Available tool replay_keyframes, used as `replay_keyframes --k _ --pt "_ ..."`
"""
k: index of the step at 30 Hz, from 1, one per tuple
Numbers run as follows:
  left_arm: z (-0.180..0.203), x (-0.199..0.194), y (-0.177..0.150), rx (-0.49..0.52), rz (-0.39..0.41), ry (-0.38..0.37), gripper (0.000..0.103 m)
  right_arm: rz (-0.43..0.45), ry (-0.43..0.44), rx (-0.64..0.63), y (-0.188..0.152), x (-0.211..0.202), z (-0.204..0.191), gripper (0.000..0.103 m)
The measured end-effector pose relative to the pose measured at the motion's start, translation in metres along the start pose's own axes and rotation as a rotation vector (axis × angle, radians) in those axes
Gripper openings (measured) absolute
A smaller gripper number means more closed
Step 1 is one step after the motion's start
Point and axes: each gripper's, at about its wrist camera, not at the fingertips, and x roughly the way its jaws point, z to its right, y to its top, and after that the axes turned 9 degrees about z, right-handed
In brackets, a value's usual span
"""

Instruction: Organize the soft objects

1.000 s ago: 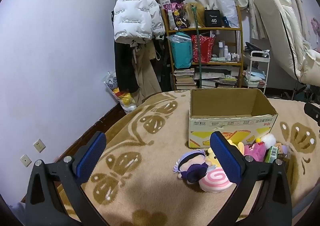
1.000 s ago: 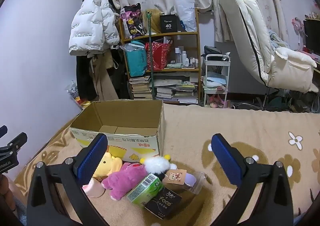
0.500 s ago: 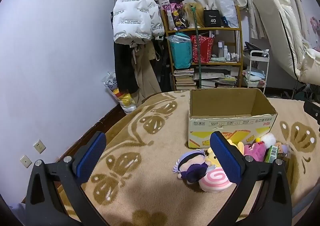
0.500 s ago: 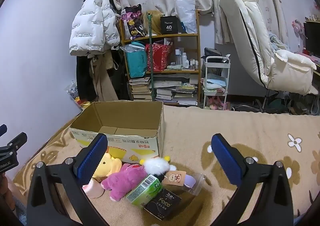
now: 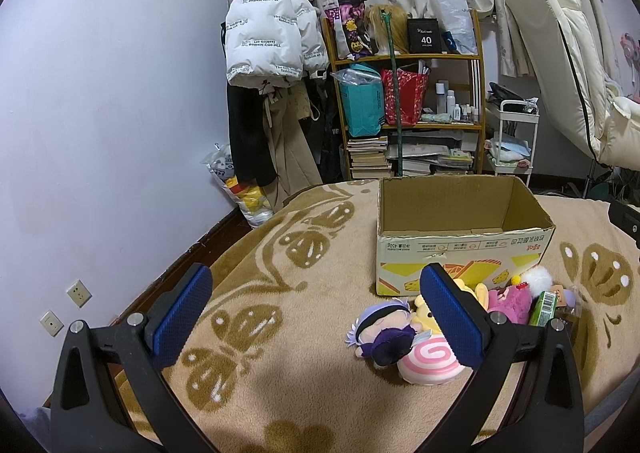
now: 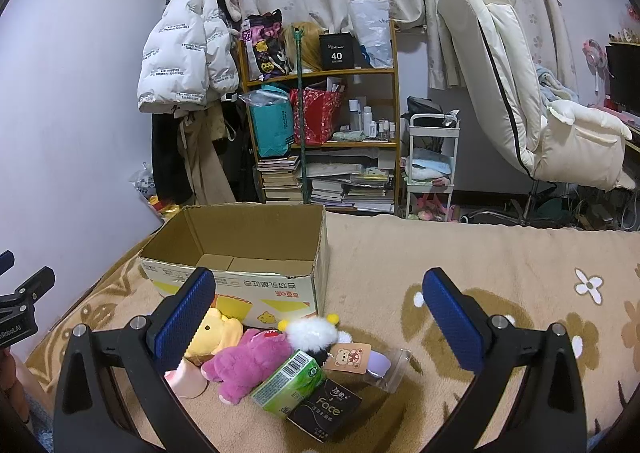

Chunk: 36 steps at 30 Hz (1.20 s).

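Note:
An open cardboard box (image 5: 460, 249) (image 6: 240, 281) stands on a tan blanket. In front of it lies a pile of soft toys: a purple-haired doll (image 5: 380, 333), a pink swirl plush (image 5: 426, 361), a yellow bear (image 6: 212, 337), a magenta plush (image 6: 248, 361) and a white fluffy toy (image 6: 312, 333). A green tissue pack (image 6: 288, 385) and a black "Face" pack (image 6: 324, 409) lie beside them. My left gripper (image 5: 316, 317) is open and empty, left of the pile. My right gripper (image 6: 320, 321) is open and empty, above the pile.
A cluttered shelf (image 5: 404, 101) with books and bags stands behind the bed. A white jacket (image 5: 264, 41) hangs at the left. A cream recliner (image 6: 520, 93) and a white cart (image 6: 432, 165) stand at the right. The blanket (image 6: 460, 253) stretches right of the box.

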Motion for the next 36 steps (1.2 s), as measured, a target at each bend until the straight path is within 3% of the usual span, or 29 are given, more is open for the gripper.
replay_keyframes --k 36 --pt "0.0000 -0.0008 0.0011 0.004 -0.001 0.000 0.102 0.010 0.003 0.005 0.0035 -0.0029 0.0018 0.103"
